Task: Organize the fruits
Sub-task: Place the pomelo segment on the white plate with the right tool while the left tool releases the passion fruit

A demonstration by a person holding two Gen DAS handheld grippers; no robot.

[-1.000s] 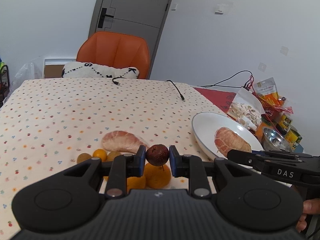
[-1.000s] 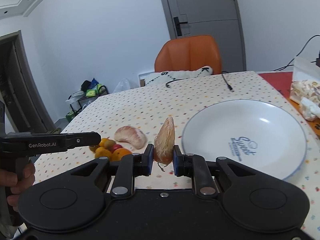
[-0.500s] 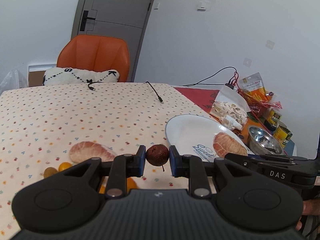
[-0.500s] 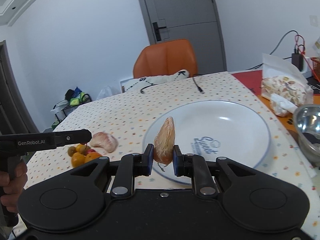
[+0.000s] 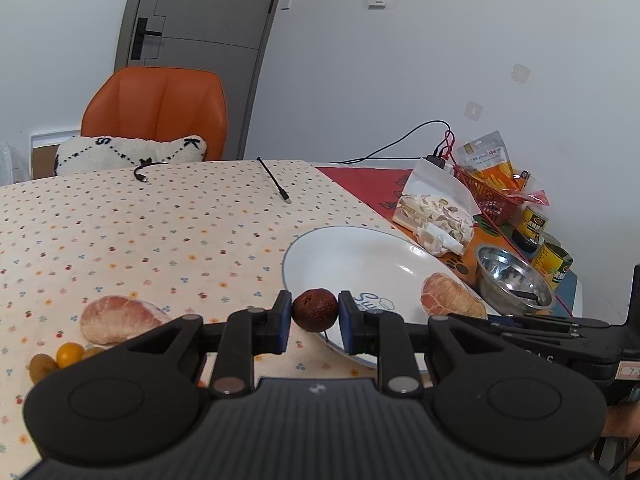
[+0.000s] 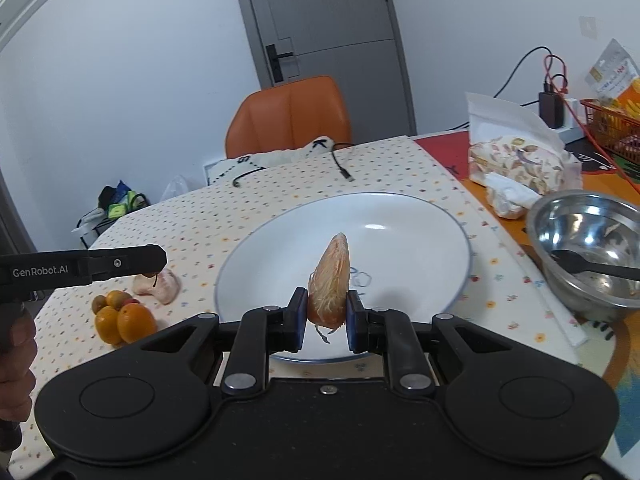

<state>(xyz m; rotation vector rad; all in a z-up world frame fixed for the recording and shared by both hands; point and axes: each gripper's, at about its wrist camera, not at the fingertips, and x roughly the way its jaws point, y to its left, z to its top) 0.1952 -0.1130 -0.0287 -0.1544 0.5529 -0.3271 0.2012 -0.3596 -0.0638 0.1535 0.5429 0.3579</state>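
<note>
Carrying step: left gripper [image 5: 314, 312] clamps a brown fruit [image 5: 314, 308], right gripper [image 6: 327, 316] a citrus segment [image 6: 329, 284], at lower centre; release over the plate [image 6: 420, 216] comes next.

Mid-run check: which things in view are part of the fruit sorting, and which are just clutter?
Job:
- brown fruit in left gripper
- pomelo segment in right gripper
- white plate
- second segment
- small citrus pile

Clutter:
- steel bowl
- snack bag
- red basket
- cans
- cable
</note>
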